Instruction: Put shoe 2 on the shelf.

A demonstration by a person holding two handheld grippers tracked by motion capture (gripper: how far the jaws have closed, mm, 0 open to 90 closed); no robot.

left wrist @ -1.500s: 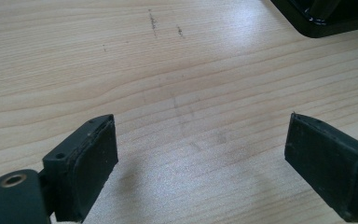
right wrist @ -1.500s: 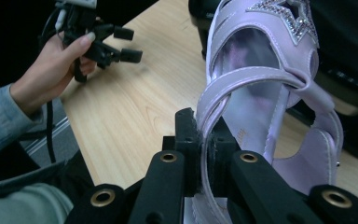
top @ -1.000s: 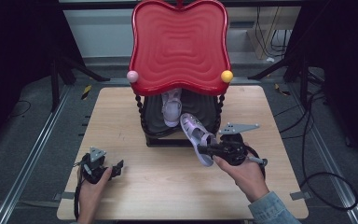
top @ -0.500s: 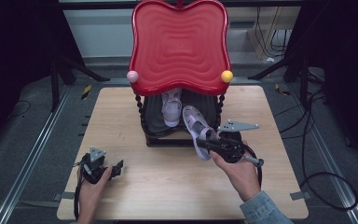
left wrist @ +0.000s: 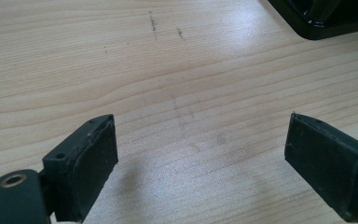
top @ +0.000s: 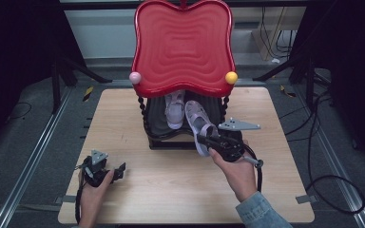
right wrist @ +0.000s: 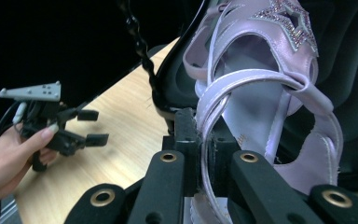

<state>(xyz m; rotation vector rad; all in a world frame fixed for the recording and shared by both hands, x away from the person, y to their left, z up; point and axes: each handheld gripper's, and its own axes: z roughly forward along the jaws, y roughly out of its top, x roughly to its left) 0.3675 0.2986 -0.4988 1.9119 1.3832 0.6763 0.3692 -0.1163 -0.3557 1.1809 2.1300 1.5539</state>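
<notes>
Lilac strappy sandal [top: 200,127], pinched at its heel strap by the right gripper's [top: 208,141] closed fingers, enters the black rack [top: 158,128] at twelve o'clock; sliding it level beside its mate [top: 175,109] looks wisest, left gripper [top: 119,171] open at seven.

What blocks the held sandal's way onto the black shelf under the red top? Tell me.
Nothing visible blocks it. The right gripper is shut on the lilac sandal by its heel strap, toe already over the black shelf. The other sandal stands to its left, leaving the spot ahead free.
</notes>
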